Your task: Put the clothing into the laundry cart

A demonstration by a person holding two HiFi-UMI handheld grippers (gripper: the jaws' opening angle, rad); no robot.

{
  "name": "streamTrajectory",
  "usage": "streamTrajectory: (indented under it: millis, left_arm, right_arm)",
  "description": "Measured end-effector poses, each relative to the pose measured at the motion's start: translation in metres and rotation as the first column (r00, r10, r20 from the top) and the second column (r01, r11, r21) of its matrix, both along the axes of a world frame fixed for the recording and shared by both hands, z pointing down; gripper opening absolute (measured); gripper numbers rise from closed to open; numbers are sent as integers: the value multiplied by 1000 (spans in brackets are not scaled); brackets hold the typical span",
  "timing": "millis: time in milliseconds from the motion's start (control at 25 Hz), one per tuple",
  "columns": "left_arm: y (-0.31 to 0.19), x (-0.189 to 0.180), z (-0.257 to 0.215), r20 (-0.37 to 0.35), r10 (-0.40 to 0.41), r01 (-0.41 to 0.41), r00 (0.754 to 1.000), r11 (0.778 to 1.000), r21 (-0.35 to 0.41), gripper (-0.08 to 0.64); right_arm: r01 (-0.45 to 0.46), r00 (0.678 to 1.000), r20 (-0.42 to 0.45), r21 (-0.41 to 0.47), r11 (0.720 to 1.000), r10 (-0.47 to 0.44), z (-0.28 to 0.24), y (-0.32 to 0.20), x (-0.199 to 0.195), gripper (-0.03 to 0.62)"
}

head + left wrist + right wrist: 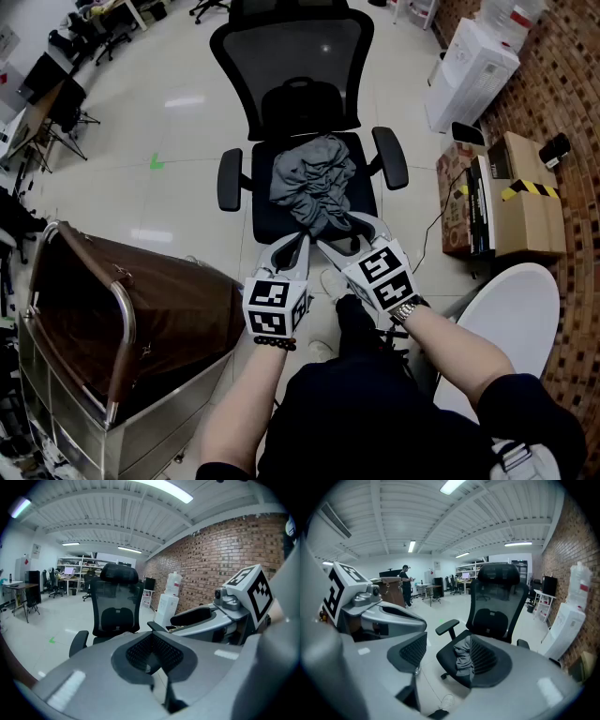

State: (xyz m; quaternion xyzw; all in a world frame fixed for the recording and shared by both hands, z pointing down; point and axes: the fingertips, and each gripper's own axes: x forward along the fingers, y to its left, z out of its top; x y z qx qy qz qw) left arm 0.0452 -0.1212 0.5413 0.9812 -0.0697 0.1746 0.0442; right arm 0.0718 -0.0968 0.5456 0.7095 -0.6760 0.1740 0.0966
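Head view shows one black mesh office chair (291,56) in the middle of the pale floor, with two armrests. Its base is hidden under the seat and behind the person's arms. One laundry cart (178,305) stands to the left of the chair and well apart from it. The cart has a brown liner in a metal frame, and the picture's lower edge cuts off its bottom. One white water dispenser (469,70) stands by the brick wall at the upper right. Below it are cardboard boxes (525,202), packed too closely to count.

One heap of grey clothing (311,178) lies crumpled on the chair seat, none of it in the cart. How many garments make up the heap cannot be made out.

There are two tongs, one in each hand. The left tongs (296,242) point at the front edge of the seat. In the left gripper view their jaws meet at the tips with nothing between them. The right tongs (339,232) sit just beside them, close to the near edge of the clothing. In the right gripper view their jaws stand about half apart and hold nothing. The clothing shows beyond the gap, partly hidden behind one pad. Whether the tips touch the fabric cannot be told.
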Motion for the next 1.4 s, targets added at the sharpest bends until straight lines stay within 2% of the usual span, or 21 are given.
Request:
streamTrajectory:
  millis: [400, 640, 760, 920, 1120, 1240, 1400]
  left_arm:
    - [-105, 127, 69, 77, -60, 62, 995, 998, -29, 3]
    - [-164, 190, 126, 155, -89, 102, 984, 992, -75, 3]
    - [-195, 205, 166, 193, -103, 129, 976, 984, -123, 3]
    - [-242, 202, 215, 236, -132, 179, 963, 966, -188, 3]
    - [-287, 202, 285, 268, -167, 235, 949, 941, -245, 3]
    - [-302, 209, 319, 290, -176, 253, 941, 933, -255, 3]
    - [-313, 217, 357, 316, -194, 289, 929, 913, -289, 3]
  right_arm:
    - [64, 996, 63, -116, 991, -57, 100, -109, 135, 367]
    - [118, 989, 116, -218, 969, -95, 178, -171, 198, 442]
    - [159, 985, 119, -293, 943, -129, 229, -205, 210, 496]
    - [222, 975, 83, -410, 885, -206, 296, -249, 205, 556]
    - [261, 960, 46, -495, 829, -275, 382, -288, 205, 588]
    - [268, 958, 59, -527, 806, -280, 419, -298, 213, 589]
    - [275, 952, 45, -566, 777, -303, 464, -308, 222, 589]
